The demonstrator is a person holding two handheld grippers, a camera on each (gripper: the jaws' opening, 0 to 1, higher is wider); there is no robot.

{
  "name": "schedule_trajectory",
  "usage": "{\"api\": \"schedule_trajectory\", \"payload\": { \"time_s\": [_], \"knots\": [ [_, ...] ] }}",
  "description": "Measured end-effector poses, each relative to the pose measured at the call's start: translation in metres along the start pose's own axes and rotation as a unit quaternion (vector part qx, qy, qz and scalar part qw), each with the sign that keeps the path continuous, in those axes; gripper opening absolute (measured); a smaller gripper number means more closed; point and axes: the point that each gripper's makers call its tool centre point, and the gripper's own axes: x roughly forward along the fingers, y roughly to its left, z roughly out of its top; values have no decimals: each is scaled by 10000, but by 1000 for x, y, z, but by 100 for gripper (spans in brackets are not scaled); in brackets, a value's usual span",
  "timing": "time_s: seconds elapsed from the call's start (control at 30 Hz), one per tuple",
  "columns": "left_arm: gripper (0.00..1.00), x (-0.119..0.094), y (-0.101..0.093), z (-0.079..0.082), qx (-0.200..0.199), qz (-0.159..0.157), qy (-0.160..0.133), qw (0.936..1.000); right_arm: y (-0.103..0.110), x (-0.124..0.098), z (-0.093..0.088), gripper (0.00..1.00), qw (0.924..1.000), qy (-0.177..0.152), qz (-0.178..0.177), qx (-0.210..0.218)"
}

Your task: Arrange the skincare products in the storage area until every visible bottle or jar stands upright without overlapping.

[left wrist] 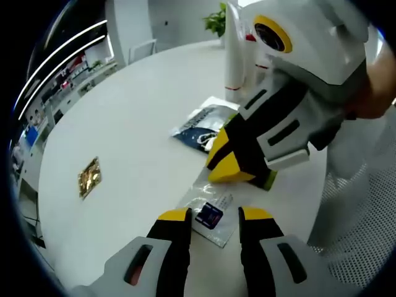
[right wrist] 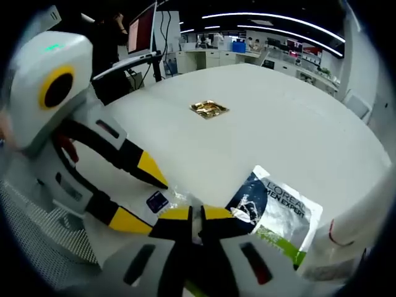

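Between the left gripper (left wrist: 213,216)'s parted jaws, a clear sachet (left wrist: 207,213); right gripper (right wrist: 197,215) pinching it.

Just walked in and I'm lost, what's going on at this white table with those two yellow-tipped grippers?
A person is working two handheld grippers over a round white table. The right gripper looks shut on the edge of a small clear sachet with a dark blue label, while the left gripper is open around the sachet's other end. A L'Oreal Men Expert sachet lies flat beside them, a gold foil packet sits farther off, and a tall white bottle stands upright behind.
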Motion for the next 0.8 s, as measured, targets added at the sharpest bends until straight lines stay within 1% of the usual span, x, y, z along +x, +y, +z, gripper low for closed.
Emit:
{"api": "schedule_trajectory", "payload": {
  "time_s": [0.07,0.13,0.23,0.3,0.4,0.53,0.63,0.73,0.8],
  "knots": [
    [27,0,0,0,4,-2,-13,10000,-1,-3,5,9,9999,-136,1,52],
    [27,0,0,1,52,0,-34,10000,-2,-5,6,11,9999,-129,-7,53],
    [27,0,0,1,78,7,-23,10000,-1,-8,8,16,9998,-212,9,23],
    [27,0,0,1,84,8,-15,10000,2,-10,11,22,9992,-369,117,127],
    [27,-1,0,2,92,4,-10,10000,5,-15,11,32,9988,-417,187,175],
    [27,-1,0,2,77,-12,-5,10000,8,-22,8,38,9985,-428,239,237],
    [29,-2,1,6,118,-6,-56,9999,9,-28,7,42,9981,-459,272,301],
    [29,-5,1,11,105,8,-115,9999,11,-37,8,49,9960,-604,403,517],
    [29,-5,2,11,137,27,-96,9999,10,-41,7,52,9956,-634,395,561]
  ]
}}
